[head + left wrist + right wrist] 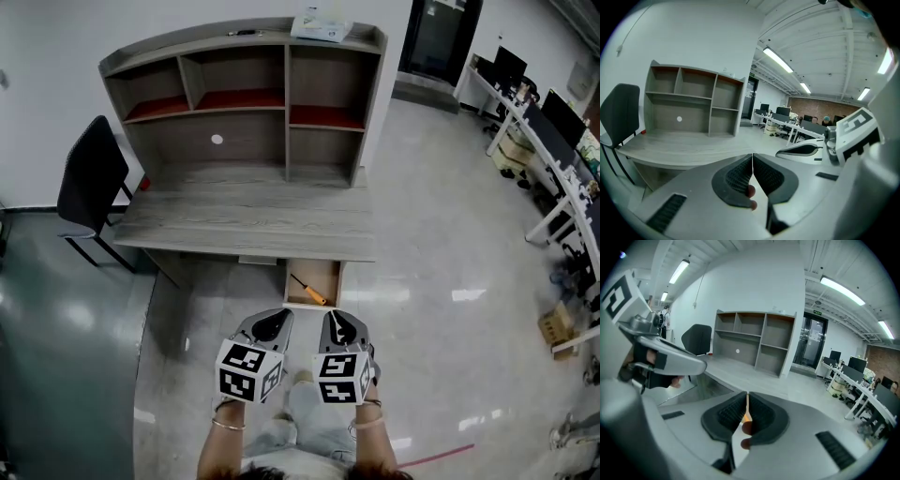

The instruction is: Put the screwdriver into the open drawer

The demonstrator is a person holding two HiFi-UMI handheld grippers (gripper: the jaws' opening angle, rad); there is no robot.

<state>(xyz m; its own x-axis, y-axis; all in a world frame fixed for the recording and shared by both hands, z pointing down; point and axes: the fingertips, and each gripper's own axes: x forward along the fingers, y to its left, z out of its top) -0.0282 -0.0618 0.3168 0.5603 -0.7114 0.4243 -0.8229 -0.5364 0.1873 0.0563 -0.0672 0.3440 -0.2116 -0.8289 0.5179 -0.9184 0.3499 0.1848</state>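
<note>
Desk (244,225): grey wood-grain, with a shelf unit (242,94) standing along its back edge.
Open drawer (335,279): pulled out under the desk's front right. It contains the screwdriver (308,290), orange-handled, lying diagonally on the drawer floor. The task is judged complete.
Left hand-held gripper (271,325), right hand-held gripper (339,328): side by side, short of the drawer. Each has its jaws closed together on nothing, probably held clear because nothing remains to carry.

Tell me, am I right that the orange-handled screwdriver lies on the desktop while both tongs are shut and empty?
Not quite: the head view shows the screwdriver lying in the open drawer beneath the desktop, not on it. The left tongs and right tongs are indeed shut and empty.
</note>
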